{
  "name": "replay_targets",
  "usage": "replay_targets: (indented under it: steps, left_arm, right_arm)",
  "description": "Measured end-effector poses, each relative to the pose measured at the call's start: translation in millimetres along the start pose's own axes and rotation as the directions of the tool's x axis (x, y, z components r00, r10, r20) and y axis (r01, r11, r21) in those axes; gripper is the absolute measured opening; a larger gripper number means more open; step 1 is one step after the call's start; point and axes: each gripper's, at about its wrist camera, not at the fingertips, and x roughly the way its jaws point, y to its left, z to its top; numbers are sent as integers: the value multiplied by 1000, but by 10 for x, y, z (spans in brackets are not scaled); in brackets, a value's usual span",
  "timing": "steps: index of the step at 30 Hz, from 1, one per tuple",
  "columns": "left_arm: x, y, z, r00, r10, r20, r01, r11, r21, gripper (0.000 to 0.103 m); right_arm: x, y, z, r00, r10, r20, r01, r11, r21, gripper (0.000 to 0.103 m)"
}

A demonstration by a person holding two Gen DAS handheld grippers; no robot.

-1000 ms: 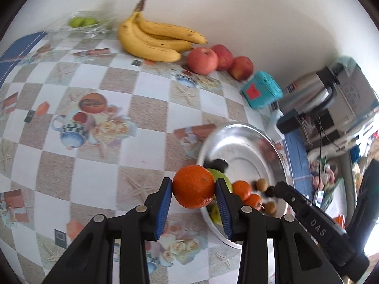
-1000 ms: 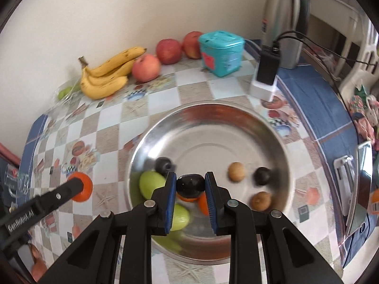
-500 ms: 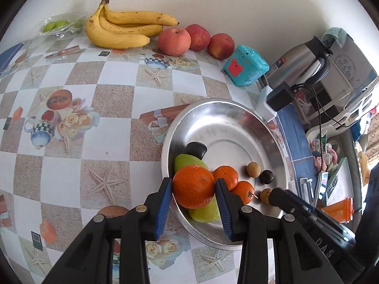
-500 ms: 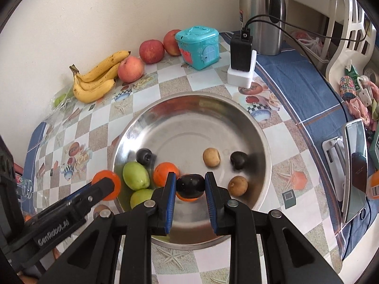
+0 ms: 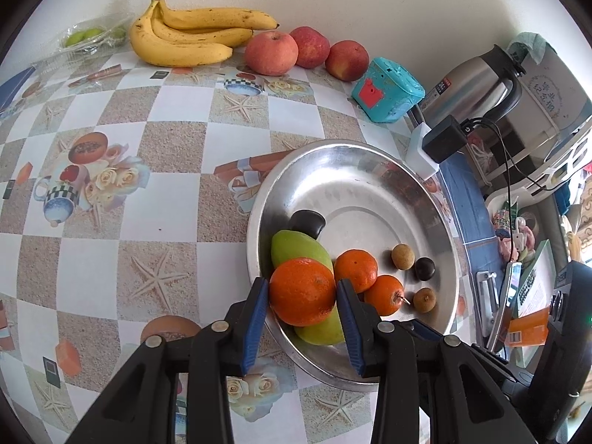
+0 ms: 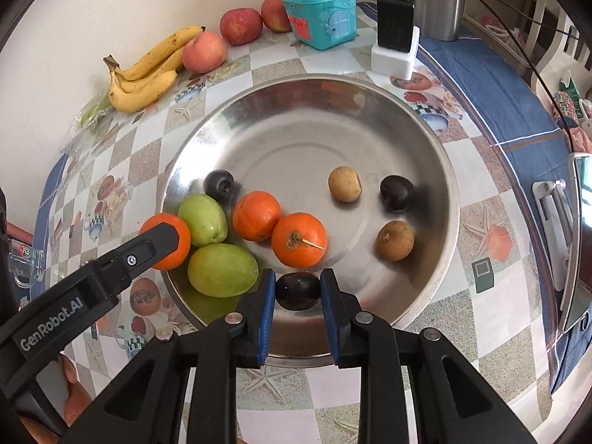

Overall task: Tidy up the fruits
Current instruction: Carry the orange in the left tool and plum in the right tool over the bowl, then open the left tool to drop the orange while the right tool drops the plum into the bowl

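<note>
My left gripper is shut on a large orange and holds it over the near-left rim of a steel bowl; the orange also shows in the right wrist view. My right gripper is shut on a dark plum above the bowl's near rim. In the bowl lie two green fruits, two small oranges, two dark plums and two brown round fruits.
Bananas and three apples lie along the back wall. A teal box, a charger block and a steel kettle stand at the right. A bag of green fruit sits far left.
Both grippers have moved back toward the bowl's near rim with their fruit still held. The left gripper has swung right, bringing the orange over the bowl's edge.
</note>
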Motion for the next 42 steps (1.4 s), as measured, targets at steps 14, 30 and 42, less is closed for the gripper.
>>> replay_targets:
  steps: [14, 30, 42]
  left_arm:
    - [-206, 86, -88, 999, -37, 27, 38, 999, -35, 57]
    - [-576, 625, -343, 897, 421, 136, -419, 907, -45, 103]
    - [-849, 631, -653, 869, 465, 169, -465, 884, -41, 103]
  right_arm:
    - [-5, 20, -53, 1000, 6, 1, -6, 1000, -1, 42]
    - [-220, 148, -301, 996, 20, 84, -15, 998, -57, 78]
    - [-433, 242, -492, 984, 44, 174, -28, 995, -95, 87]
